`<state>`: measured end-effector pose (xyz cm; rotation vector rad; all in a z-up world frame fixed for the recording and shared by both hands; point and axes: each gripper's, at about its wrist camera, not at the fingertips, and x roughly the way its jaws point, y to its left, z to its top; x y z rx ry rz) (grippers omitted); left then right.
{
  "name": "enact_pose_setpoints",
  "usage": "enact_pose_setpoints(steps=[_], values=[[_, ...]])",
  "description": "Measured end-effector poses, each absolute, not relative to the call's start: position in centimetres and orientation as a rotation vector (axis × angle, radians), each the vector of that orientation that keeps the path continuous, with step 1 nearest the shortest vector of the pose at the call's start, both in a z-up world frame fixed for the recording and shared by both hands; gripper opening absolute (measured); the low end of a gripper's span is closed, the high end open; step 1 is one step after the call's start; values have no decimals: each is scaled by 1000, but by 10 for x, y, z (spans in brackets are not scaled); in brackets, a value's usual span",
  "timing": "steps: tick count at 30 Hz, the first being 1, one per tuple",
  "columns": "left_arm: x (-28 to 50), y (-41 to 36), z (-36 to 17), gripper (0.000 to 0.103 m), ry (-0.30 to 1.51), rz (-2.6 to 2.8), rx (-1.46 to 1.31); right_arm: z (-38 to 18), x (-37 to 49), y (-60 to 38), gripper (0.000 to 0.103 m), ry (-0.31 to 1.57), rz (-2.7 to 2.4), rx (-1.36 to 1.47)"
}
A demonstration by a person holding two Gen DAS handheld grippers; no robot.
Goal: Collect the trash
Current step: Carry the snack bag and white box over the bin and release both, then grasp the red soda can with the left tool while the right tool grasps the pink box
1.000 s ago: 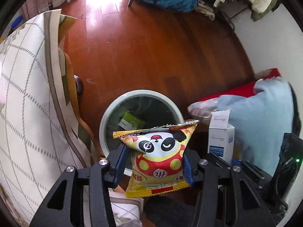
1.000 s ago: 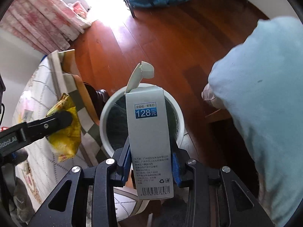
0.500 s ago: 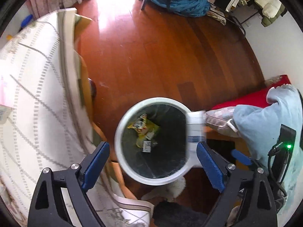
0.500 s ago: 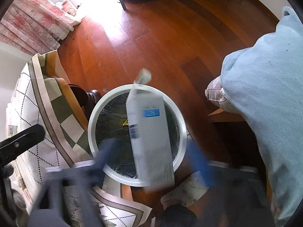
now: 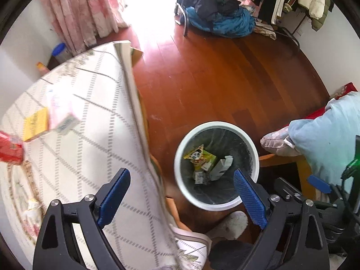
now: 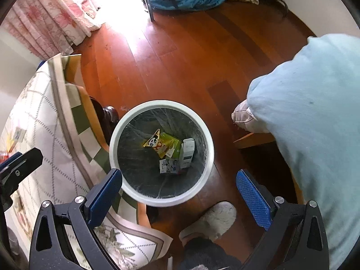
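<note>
A white round trash bin (image 5: pixel 180 157) (image 6: pixel 209 144) with a dark liner stands on the wooden floor beside the table. In it lie the yellow panda snack bag (image 5: pixel 196 155) (image 6: pixel 155 144), the white carton (image 5: pixel 221 167) (image 6: pixel 187 151) and other wrappers. My left gripper (image 5: pixel 182 198) is open and empty, above the table edge and the bin. My right gripper (image 6: pixel 180 193) is open and empty, right above the bin. On the table in the left wrist view lie a yellow packet (image 5: pixel 36 123), a pink packet (image 5: pixel 60 110) and a red packet (image 5: pixel 9 150).
A table with a checked cloth (image 5: pixel 90 135) (image 6: pixel 45 123) fills the left. A person's light blue sleeve (image 5: pixel 326 130) (image 6: pixel 315 112) and slippered foot (image 6: pixel 211 220) are at the right and bottom. A blue clothes heap (image 5: pixel 220 15) lies across the floor.
Both grippers opened and dropped their loads: the panda snack bag and the white carton now lie in the bin. Both grippers rose; the left one swung toward the table.
</note>
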<state>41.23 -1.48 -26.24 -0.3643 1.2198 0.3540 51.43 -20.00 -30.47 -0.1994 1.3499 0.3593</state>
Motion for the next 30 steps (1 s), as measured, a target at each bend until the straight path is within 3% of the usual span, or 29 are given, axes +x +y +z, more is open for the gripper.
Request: enact_pose_setpoints(steps=[20,30], values=[[300,-42,-147,94,963,464,-272,-153,395,-241,102,1061,378,-147],[241,16,-134,94,898,656,-343,-108,366,-199,102,1044,526,-90]])
